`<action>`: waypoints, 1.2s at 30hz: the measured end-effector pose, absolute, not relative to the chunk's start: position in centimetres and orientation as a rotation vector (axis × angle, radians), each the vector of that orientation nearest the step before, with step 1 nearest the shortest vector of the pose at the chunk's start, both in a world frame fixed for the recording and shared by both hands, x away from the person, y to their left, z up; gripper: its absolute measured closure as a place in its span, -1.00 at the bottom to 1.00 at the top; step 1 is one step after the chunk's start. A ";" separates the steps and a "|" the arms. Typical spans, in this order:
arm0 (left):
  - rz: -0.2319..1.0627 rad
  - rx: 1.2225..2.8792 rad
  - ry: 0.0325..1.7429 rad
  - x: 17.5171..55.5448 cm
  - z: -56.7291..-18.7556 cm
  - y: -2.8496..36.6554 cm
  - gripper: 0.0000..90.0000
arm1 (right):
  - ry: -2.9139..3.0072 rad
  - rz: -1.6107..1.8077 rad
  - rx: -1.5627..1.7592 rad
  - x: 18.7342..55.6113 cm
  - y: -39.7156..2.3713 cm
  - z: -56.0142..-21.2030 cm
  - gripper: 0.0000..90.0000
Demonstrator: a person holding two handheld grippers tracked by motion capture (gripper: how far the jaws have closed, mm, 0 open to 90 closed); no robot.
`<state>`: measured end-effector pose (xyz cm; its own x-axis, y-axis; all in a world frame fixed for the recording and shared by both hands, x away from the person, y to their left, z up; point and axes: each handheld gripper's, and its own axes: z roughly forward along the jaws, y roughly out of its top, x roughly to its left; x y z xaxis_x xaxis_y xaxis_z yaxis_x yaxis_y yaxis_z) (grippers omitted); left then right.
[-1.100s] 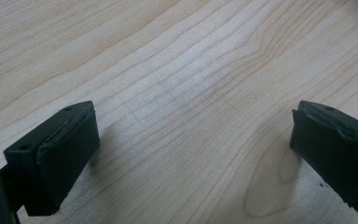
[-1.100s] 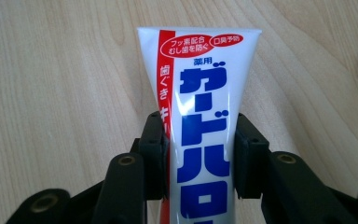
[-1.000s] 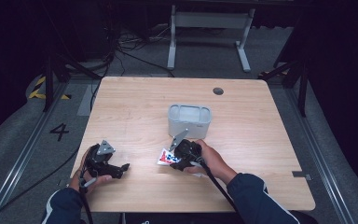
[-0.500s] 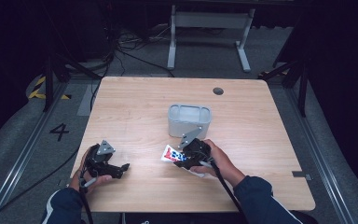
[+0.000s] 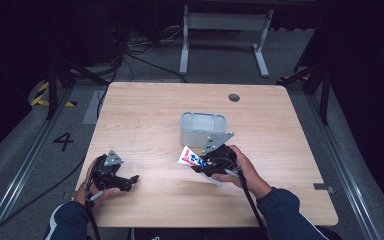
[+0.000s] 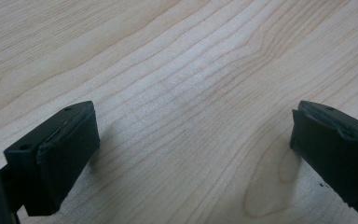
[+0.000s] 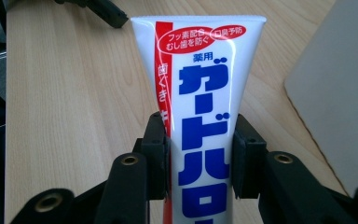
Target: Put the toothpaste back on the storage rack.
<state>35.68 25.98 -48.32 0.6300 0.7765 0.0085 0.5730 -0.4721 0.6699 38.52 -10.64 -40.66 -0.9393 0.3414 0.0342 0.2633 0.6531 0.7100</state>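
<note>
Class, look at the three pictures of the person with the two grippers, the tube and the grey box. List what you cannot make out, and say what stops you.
- Tube, right gripper view: its lower end is cut off by the bottom edge, between the jaws of the right gripper.
- Box, high view: its inside is too small and dim to tell if anything is in it.
- Tube's print, high view: too small to read.
- Left gripper, left gripper view: jaws cut off by the edges.
</note>
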 end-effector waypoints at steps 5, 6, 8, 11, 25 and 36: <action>0.415 2.214 1.050 35.7 -48.3 26.0 -0.96 | 2.734 1.208 0.504 38.5 -11.1 -40.2 0.44; 0.415 2.214 1.050 35.7 -48.3 26.0 -0.96 | 2.731 1.215 0.502 38.5 -11.2 -40.1 0.44; 0.415 2.214 1.050 35.7 -48.3 26.0 -0.96 | 2.727 1.220 0.503 38.5 -11.3 -39.9 0.44; 0.415 2.214 1.050 35.7 -48.3 26.0 -0.96 | 2.716 1.242 0.502 38.5 -11.5 -39.6 0.44; 0.414 2.214 1.051 35.7 -48.3 26.0 -0.96 | 2.603 1.354 0.531 38.9 -12.8 -38.0 0.43; 0.414 2.216 1.047 35.7 -48.3 26.0 -0.96 | 2.512 1.438 0.529 39.3 -13.1 -36.6 0.42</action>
<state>35.70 25.99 -48.31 0.6320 0.7749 0.0091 0.5718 -0.4742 0.6694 39.26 -13.08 -36.59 -0.9164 0.4003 0.0050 0.2071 0.4632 0.8617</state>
